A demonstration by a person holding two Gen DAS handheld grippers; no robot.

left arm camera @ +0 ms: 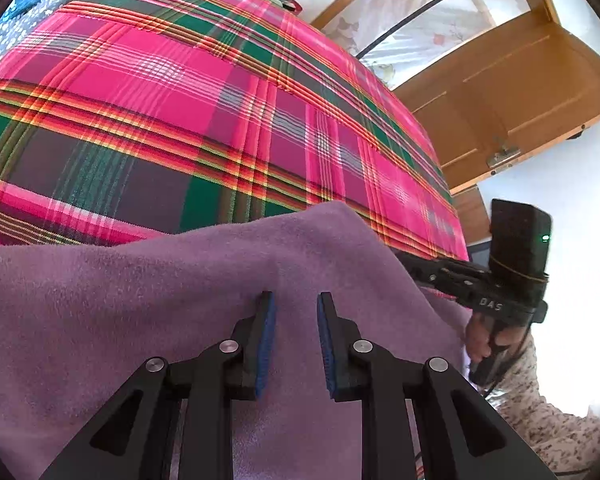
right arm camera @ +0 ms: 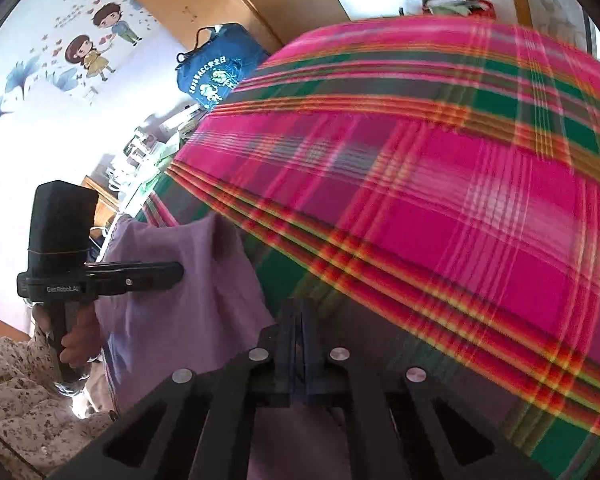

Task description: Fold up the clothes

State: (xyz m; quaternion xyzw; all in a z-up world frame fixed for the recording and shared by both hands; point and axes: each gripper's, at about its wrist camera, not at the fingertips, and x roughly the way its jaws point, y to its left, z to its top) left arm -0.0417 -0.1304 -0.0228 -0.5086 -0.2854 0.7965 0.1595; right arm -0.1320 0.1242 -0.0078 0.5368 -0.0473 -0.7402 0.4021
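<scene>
Purple cloth (left arm camera: 180, 300) draped at near edge of plaid bedspread (left arm camera: 160, 92). Looks soft, light, limp, will sag; grip hem corners. Left gripper (left arm camera: 296, 312) parted, empty, over cloth. Right gripper (right arm camera: 298, 320) pinched closed, apparently on cloth.

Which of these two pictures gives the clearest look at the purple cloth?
The left wrist view: the purple cloth fills its lower half, sharp, with the left gripper open over it. The right wrist view shows only a hanging strip, partly behind the right gripper.
</scene>
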